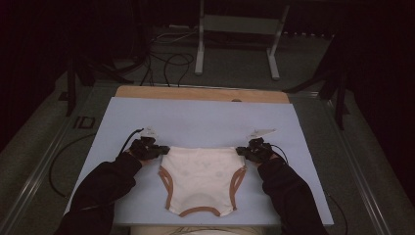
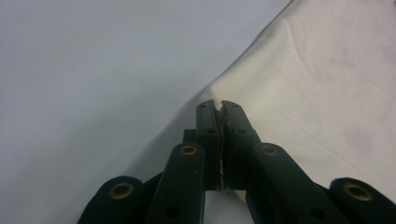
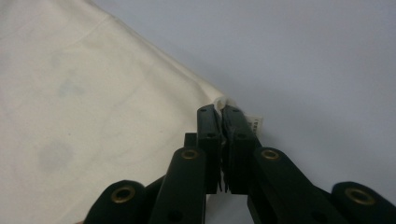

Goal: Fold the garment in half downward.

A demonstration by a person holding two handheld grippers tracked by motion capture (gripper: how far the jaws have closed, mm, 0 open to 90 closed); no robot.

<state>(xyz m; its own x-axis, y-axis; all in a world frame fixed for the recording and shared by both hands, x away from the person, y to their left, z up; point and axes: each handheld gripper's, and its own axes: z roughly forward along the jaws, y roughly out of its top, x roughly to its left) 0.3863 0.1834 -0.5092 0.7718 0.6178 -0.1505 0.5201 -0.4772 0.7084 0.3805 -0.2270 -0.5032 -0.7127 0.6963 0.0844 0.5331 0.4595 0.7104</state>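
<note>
A cream baby bodysuit (image 1: 201, 177) with brown trim lies flat on the pale blue mat (image 1: 195, 122), its leg openings toward the near edge. My left gripper (image 1: 164, 151) is shut on the garment's far left corner; in the left gripper view the cream cloth (image 2: 327, 84) is pinched between the jaws of that gripper (image 2: 219, 105). At the far right corner my right gripper (image 1: 240, 151) is shut on the cloth too. Its own view shows the gripper (image 3: 220, 108) clamping the corner of the fabric (image 3: 93, 102), with a small white label (image 3: 256, 124) beside the jaws.
The mat rests on a wooden board (image 1: 200, 93) whose far strip shows. Cables (image 1: 166, 63) and a metal stand (image 1: 235, 29) sit on the floor beyond the table. A metal rail (image 1: 39, 171) runs along the left side. Dark sleeves (image 1: 103, 191) enter from the bottom.
</note>
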